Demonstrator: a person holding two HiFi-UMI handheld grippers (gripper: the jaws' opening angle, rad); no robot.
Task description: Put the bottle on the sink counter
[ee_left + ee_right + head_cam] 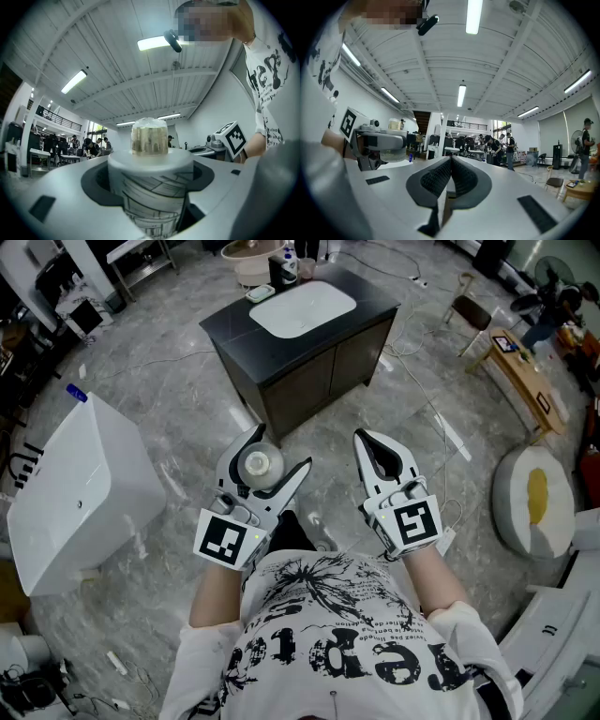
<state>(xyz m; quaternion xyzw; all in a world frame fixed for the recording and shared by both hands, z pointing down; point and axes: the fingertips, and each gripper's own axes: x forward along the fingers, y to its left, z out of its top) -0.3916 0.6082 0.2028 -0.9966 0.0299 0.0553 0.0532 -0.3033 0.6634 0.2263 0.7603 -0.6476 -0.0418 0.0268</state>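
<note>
Left hand-held gripper (281, 448) pinching the bottle (260, 465) across its body, jaws wide around it. Bottle upright, pale cap on top, line-drawn label visible in the left gripper view. Held in the air over the grey floor (187, 399), near the person's chest, well apart from the sink bench (230, 329). Right hand-held gripper (364, 439) just right of the left one, jaws pressed together, nothing between them. Sink bench at far centre: dark top, dark cabinet doors, white basin (302, 307) set into it, a few small items (281, 268) at its far edge, too small to tell apart. White box (80, 484) on the floor at left. Round pale cushion (534, 498) with a yellow patch at right.
</note>
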